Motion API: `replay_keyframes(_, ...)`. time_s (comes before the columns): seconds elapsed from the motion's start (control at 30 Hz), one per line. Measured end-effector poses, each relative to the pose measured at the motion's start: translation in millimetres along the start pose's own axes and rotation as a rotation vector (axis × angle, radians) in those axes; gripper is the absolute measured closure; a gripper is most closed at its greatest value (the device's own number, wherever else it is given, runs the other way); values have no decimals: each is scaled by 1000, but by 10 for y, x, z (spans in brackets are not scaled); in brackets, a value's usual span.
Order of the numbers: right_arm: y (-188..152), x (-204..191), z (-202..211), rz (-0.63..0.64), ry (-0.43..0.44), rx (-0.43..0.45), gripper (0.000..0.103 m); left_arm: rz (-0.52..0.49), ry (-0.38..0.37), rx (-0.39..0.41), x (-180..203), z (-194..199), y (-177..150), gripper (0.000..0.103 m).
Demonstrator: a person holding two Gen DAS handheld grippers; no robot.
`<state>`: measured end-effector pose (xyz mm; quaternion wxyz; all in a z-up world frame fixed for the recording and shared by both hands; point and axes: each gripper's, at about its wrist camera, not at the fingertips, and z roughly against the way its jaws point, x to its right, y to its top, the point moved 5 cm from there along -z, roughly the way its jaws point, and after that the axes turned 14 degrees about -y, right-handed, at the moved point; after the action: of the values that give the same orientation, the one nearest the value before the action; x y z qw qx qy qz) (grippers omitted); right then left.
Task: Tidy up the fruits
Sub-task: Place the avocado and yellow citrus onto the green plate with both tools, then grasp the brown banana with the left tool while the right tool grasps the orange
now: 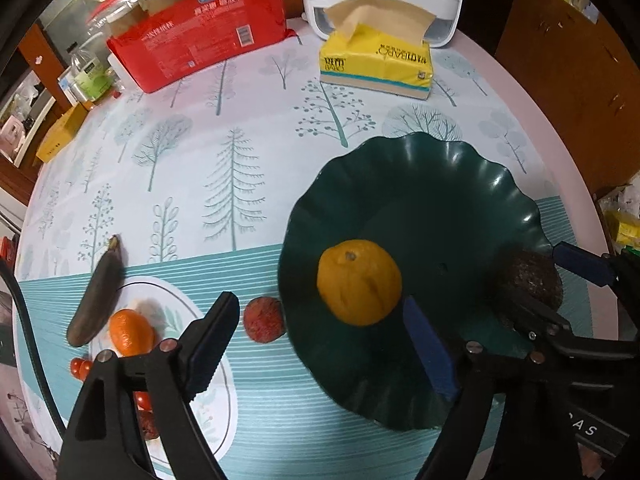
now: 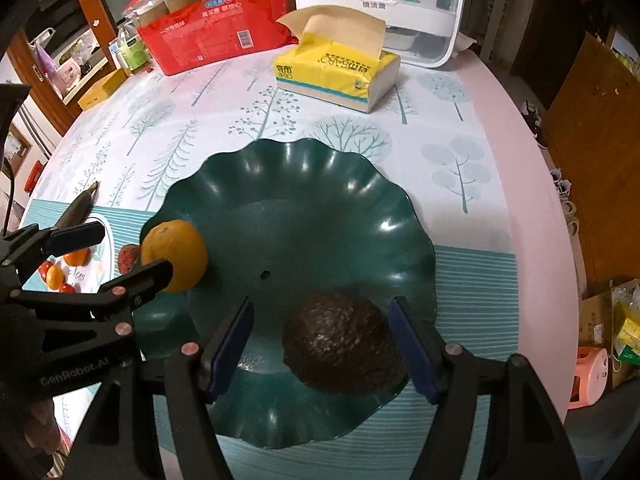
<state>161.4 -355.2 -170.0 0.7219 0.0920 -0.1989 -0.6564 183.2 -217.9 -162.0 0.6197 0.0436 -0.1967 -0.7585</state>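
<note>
A dark green scalloped plate (image 1: 420, 184) (image 2: 304, 184) holds a yellow-orange citrus fruit (image 1: 359, 282) (image 2: 178, 246) and a dark, rough avocado (image 1: 524, 268) (image 2: 340, 340). My left gripper (image 1: 320, 344) (image 2: 134, 250) is open. Its right pad is close beside the citrus and its left finger stands well clear. My right gripper (image 2: 324, 344) (image 1: 536, 280) is open around the avocado, with a gap on the left side. On the cloth to the left lie a red bumpy fruit (image 1: 264, 320), a small mandarin (image 1: 130, 332), a dark long fruit (image 1: 98, 292) and cherry tomatoes (image 1: 80, 366).
At the back of the round table (image 2: 520, 184) stand a yellow tissue pack (image 1: 376, 64), a red package (image 1: 196, 40) and a white dispenser (image 1: 384, 0). The table's pink edge curves along the right, with brown furniture (image 1: 568, 80) beyond it.
</note>
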Motion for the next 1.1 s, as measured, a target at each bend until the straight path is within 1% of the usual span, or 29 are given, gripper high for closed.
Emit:
replay_keyframes(0.23, -7, -42, 291, 0, 23, 43, 32, 19, -4, 48, -17, 332, -131, 20)
replay_keyframes(0.4, -42, -105, 556, 8, 13, 87, 32, 34, -32, 93, -60, 668, -303, 19)
replay_keyframes(0.47, -67, -133, 663, 10, 14, 103, 33, 33, -32, 112, -69, 788, -360, 17)
replay_keyframes(0.6, -129, -222, 913, 16, 25, 135, 33, 34, -21, 153, -145, 1088, -519, 17)
replay_keyframes(0.77, -211, -403, 1181, 40, 33, 173, 33, 59, -3, 209, -325, 1443, -679, 17)
replay_keyframes(0.97, -254, -679, 1467, 59, 56, 196, 33, 53, 26, 240, -572, 1837, -871, 17)
replay_keyframes(1.1, -218, -895, 1668, 56, 67, 221, 33, 39, 45, 261, -775, 2118, -994, 17)
